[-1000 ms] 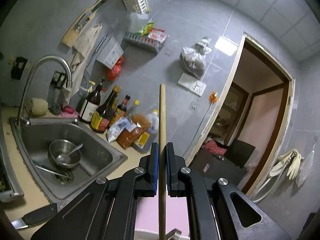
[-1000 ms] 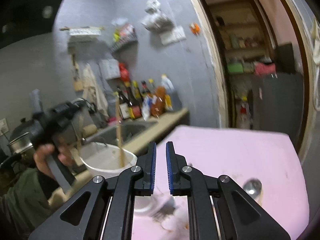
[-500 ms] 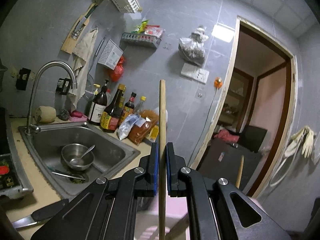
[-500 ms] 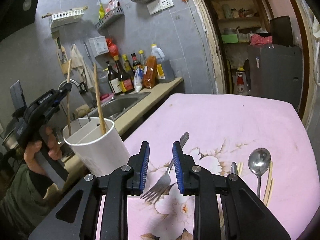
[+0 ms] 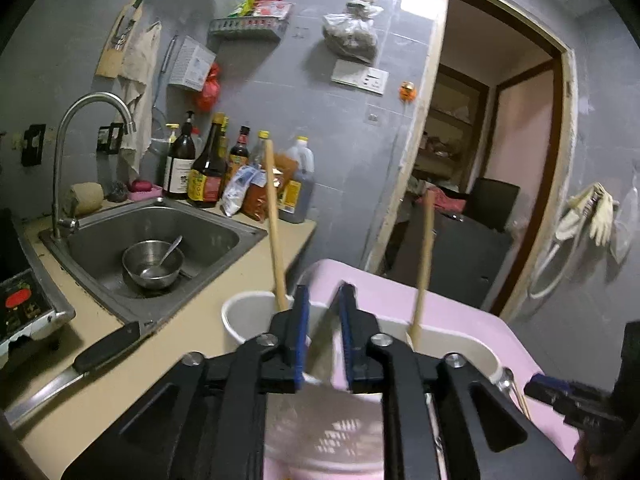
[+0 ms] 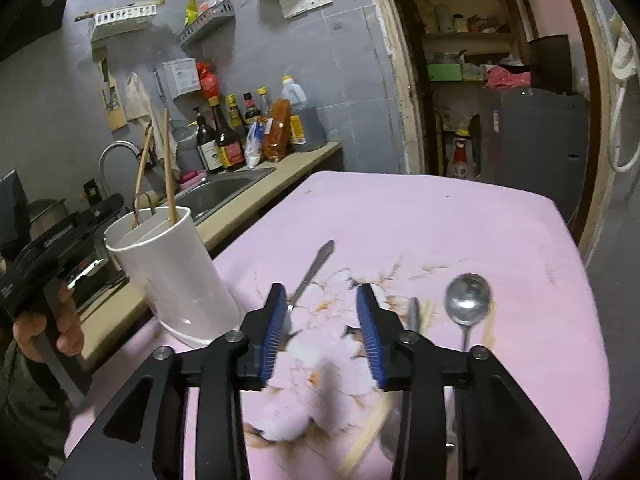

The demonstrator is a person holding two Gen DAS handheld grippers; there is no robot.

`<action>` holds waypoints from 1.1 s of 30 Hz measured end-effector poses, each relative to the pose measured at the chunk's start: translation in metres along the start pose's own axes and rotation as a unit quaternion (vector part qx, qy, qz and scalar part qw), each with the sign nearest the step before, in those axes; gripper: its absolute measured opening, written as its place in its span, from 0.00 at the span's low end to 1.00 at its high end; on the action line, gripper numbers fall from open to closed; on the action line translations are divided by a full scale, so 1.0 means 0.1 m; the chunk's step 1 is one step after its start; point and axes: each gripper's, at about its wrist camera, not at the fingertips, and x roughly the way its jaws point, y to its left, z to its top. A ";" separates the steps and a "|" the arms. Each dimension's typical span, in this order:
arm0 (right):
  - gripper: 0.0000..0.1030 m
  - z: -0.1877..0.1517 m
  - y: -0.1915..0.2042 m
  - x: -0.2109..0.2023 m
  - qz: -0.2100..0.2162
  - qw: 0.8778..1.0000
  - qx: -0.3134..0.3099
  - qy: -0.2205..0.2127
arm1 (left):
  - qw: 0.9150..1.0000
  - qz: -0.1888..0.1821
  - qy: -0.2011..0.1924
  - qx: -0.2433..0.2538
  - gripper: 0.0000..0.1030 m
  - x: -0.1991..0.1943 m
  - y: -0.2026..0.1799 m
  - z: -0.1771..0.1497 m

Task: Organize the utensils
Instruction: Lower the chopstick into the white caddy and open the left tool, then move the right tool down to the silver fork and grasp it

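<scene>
A white utensil holder (image 6: 172, 276) stands at the left edge of the pink table (image 6: 440, 216). Two wooden chopsticks (image 6: 170, 168) lean inside it. My left gripper (image 5: 323, 336) hovers just over the holder's rim (image 5: 240, 312). Its jaws are opening with nothing between them, and one chopstick (image 5: 276, 232) leans free to their left. My right gripper (image 6: 322, 332) hangs low over the table, its jaws opening. A fork (image 6: 316, 268) lies by its left finger, untouched. To the right lie a spoon (image 6: 466, 300) and loose chopsticks (image 6: 428, 312).
A counter beside the table holds a steel sink (image 5: 168, 240) with a bowl, a tap (image 5: 80, 120), sauce bottles (image 5: 204, 172) and a black-handled knife (image 5: 104, 348). A doorway (image 5: 500, 160) opens behind the table. A hand (image 6: 40, 328) grips the left gripper's handle.
The left gripper sank over the holder and let go of the chopstick, which now leans in the holder. The right gripper's jaws widened and it dropped towards the fork.
</scene>
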 end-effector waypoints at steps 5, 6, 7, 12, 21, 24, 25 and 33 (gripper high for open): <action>0.55 -0.04 -0.12 -0.22 -0.029 0.999 -0.007 -0.025 | 0.999 -0.029 0.001 0.021 0.38 -0.19 -0.24 -0.10; 0.63 -0.05 -0.14 -0.27 -0.036 0.999 -0.010 -0.032 | 0.999 -0.037 0.003 0.027 0.41 -0.21 -0.31 -0.12; 0.67 -0.05 -0.16 -0.30 -0.040 0.998 -0.013 -0.037 | 0.998 -0.044 0.006 0.034 0.44 -0.23 -0.38 -0.14; 0.75 0.03 -0.24 -0.27 -0.038 0.999 -0.012 -0.025 | 0.996 -0.070 0.026 0.041 0.63 -0.27 -0.61 -0.26; 0.56 0.15 -0.15 0.48 0.005 0.996 -0.008 0.092 | 0.998 -0.028 0.038 0.048 0.91 -0.40 -0.64 -0.44; 0.40 0.14 -0.05 0.71 0.013 0.993 -0.010 0.121 | 0.998 0.002 0.044 0.043 0.91 -0.37 -0.55 -0.47; 0.39 0.14 -0.01 0.79 0.016 0.991 -0.012 0.130 | 0.998 0.014 0.045 0.039 0.91 -0.35 -0.51 -0.48; 0.28 0.19 0.31 1.30 0.019 0.983 -0.031 0.179 | 0.998 0.044 0.029 -0.021 0.91 -0.40 -0.10 -0.47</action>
